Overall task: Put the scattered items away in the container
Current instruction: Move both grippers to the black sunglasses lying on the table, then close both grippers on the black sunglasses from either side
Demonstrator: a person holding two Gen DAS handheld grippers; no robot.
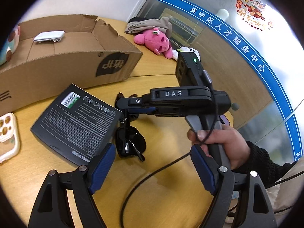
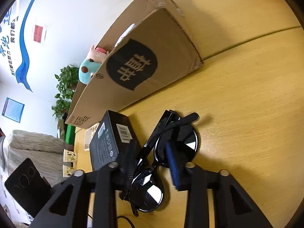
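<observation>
Black sunglasses (image 2: 161,163) lay folded on the tabletop (image 2: 247,104), just beside the dark box (image 2: 110,138), short of the cardboard container (image 2: 144,62). My right tongs (image 2: 153,163) had narrowed around the bridge and folded temples; pads looked pressed on the frame, though I couldn't confirm firm contact on both sides. Left tongs (image 1: 152,169) hung wide, holding nothing. Risks as I judged them: slick lenses and thin, uneven frame could pivot or slip out on the lift; a temple arm could spring open and snag the container wall; the tongs could nudge the dark box. The cable (image 1: 152,174) trailing across the tabletop could drag. Pink plush (image 1: 153,41) and phone case (image 1: 7,134) sat outside the container.
</observation>
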